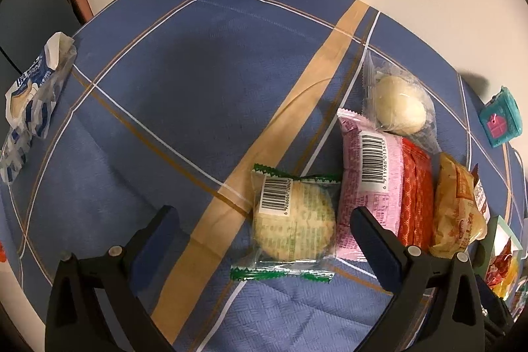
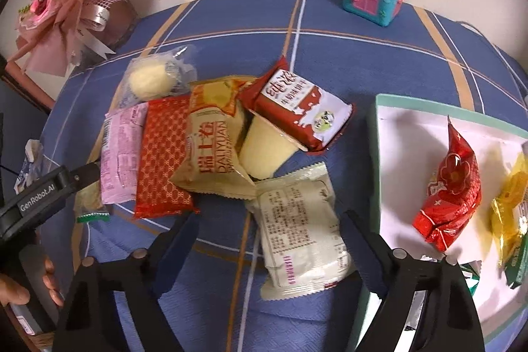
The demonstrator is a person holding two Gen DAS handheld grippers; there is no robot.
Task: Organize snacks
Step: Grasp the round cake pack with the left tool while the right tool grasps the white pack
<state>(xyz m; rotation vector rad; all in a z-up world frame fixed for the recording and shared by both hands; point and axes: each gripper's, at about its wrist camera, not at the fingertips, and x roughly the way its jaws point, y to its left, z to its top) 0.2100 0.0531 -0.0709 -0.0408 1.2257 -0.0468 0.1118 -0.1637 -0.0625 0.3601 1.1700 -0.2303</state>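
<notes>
Left wrist view: both claws are hanging wide over the snack pile.
The left claw (image 1: pixel 264 220) is gaping around the green-edged round biscuit (image 1: pixel 292 221) on the blue worktop (image 1: pixel 165 108), pads apart from it. The right claw (image 2: pixel 270 230) is straddling the cream packet (image 2: pixel 298 230) beside the tray (image 2: pixel 374 154), gripping nothing.

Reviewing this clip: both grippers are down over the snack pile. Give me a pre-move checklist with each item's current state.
1. Right gripper jaws astride the cream packet, not yet pressing: ok.
2. Left gripper jaws open, round biscuit pack between them: ok.
3. Box has bare floor for more snacks: ok.
4. Cream packet free of neighbours: not ok, its top corner meets the beige packet.
5. Biscuit pack free of the pink packet: cannot tell, edges meet.
</notes>
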